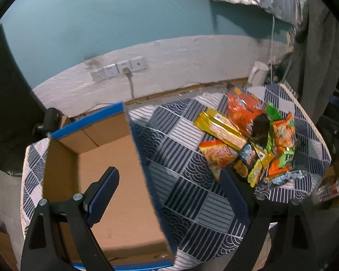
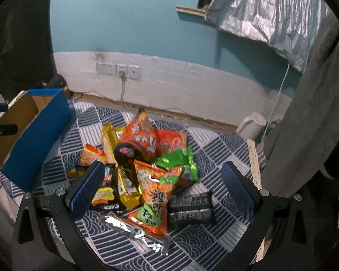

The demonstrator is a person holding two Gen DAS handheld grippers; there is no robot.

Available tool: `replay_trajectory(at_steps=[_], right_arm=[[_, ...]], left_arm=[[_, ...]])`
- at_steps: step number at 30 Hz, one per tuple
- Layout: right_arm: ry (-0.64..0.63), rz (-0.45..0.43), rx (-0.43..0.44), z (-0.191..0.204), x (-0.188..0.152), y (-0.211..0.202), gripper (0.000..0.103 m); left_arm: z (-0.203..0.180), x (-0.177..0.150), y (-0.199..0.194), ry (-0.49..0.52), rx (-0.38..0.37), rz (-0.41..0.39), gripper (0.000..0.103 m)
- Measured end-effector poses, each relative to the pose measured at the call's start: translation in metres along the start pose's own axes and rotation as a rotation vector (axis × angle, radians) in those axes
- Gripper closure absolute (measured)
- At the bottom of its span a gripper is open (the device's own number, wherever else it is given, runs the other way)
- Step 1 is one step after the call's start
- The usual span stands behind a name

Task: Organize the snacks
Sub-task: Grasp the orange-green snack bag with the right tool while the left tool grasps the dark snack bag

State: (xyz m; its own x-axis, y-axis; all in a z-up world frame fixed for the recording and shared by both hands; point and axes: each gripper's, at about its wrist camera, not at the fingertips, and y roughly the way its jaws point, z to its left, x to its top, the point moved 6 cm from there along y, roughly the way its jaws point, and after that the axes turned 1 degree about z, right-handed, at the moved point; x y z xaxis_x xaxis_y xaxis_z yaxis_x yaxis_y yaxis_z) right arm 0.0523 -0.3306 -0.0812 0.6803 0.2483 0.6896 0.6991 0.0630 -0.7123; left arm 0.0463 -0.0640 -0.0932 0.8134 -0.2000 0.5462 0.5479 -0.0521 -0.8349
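While both grippers hang over the patterned tablecloth (image 2: 198, 244), neither holds anything. Low in the right wrist view, the right gripper (image 2: 162, 188) stands spread wide, its blue-padded fingers (image 2: 85, 188) framing the near edge of the snack pile (image 2: 144, 169). Nearest the camera lies a silver foil packet (image 2: 135, 232), with a dark wrapped bar (image 2: 192, 207) just to its right. Above them an orange bag with green lettering (image 2: 156, 192) overlaps a gold packet (image 2: 124, 185) and a green packet (image 2: 180, 162), and a tall orange bag (image 2: 140, 133) stands up at the back of the heap.

Low in the left wrist view, the left gripper (image 1: 169, 194) is likewise open wide, one finger (image 1: 104, 194) over the inside of the cardboard box (image 1: 115, 180) and the other over the cloth, so the box's right wall sits between them. That box, blue on its outer faces, fills the lower left and looks empty as far as its floor shows. Its pile of snacks sits apart at right centre of this frame.

Farther off, a white kettle (image 1: 257, 73) stands at the table's far edge, upper right. Behind, wall sockets (image 1: 119, 68) sit on a white band of wall under teal paint.
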Motion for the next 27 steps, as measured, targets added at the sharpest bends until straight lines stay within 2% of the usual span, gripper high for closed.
replay_trajectory(at_steps=[10,16,21,27], right_arm=[[0.083,0.17,0.029,-0.009,-0.041,0.057,0.003],[0.107,0.243,0.035,-0.011,-0.055,0.089,0.003],[0.096,0.28,0.045,-0.005,-0.065,0.109,0.007],[0.075,0.306,0.057,0.002,-0.078,0.125,0.018]], left_arm=[[-0.04,-0.01,0.044,0.017,-0.052,0.114,0.011],[-0.052,-0.012,0.079,-0.015,-0.063,0.179,0.011],[-0.056,-0.015,0.099,-0.056,-0.081,0.226,0.011],[-0.065,-0.018,0.11,-0.115,-0.113,0.268,0.011]])
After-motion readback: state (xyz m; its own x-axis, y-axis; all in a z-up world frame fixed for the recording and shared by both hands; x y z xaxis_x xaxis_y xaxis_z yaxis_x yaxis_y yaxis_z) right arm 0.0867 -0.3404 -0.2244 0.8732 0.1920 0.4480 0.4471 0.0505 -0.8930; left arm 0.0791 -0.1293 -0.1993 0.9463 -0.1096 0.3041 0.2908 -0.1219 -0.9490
